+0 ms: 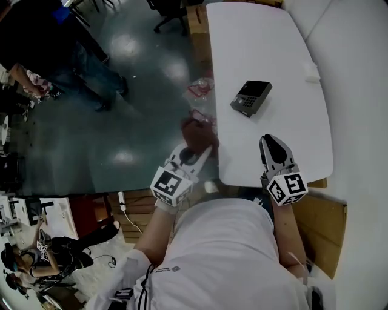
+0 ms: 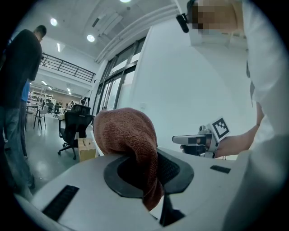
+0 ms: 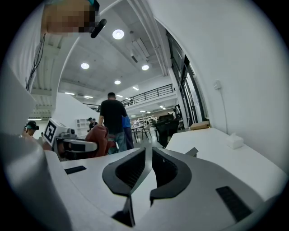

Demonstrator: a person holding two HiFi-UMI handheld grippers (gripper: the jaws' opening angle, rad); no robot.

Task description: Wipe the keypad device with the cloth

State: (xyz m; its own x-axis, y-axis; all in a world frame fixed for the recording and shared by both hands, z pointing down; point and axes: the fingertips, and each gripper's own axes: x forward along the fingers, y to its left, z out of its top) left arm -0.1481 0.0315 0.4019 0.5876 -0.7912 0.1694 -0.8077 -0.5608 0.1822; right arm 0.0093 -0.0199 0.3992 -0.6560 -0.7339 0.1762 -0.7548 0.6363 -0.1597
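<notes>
The dark keypad device (image 1: 250, 97) lies in the middle of the white table (image 1: 254, 36), its keys facing up. My left gripper (image 1: 200, 150) is off the table's left edge, over the floor, shut on a bunched rust-brown cloth (image 1: 197, 134). In the left gripper view the cloth (image 2: 126, 135) bulges up and hangs down between the jaws. My right gripper (image 1: 274, 145) is over the table's near edge, shut and empty, with the device ahead of it to the left. In the right gripper view the jaws stand close together with nothing between them.
A small white box (image 1: 311, 71) sits at the table's right edge. Cardboard boxes (image 1: 197, 24) and clear plastic packets (image 1: 200, 89) lie on the floor left of the table. A person (image 1: 60, 54) stands at the far left, near an office chair (image 1: 170, 15).
</notes>
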